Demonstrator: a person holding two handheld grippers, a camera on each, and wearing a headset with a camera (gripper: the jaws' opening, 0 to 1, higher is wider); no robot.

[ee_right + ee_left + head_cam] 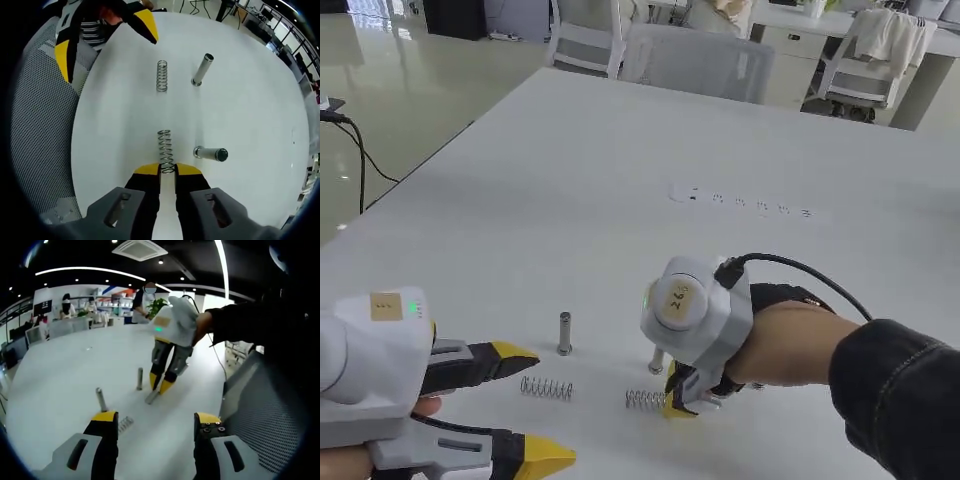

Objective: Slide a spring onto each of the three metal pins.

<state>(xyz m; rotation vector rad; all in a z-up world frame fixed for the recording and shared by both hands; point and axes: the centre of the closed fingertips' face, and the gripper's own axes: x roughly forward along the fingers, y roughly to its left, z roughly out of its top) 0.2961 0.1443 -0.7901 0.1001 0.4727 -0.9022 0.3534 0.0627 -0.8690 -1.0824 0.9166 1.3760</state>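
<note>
Gripping the near end of a spring (pixel 165 147), the right gripper (pixel 167 171) sits at the bottom centre of its own view. Its jaws are almost together on the coil, which lies flat on the white table (pixel 250 100) and points up the frame. Just right of that spring a pin (pixel 211 153) appears to stand upright, though the fisheye makes its tilt hard to judge. Higher in the frame a second spring (pixel 162 76) lies flat, with a second pin (pixel 202 70) standing to its right, apart from it. In the head view the left gripper (pixel 555 408) is at the lower left, its yellow-tipped jaws wide apart and holding nothing. Its upper tip is near the second spring without touching it. Neither spring is on a pin.
</note>
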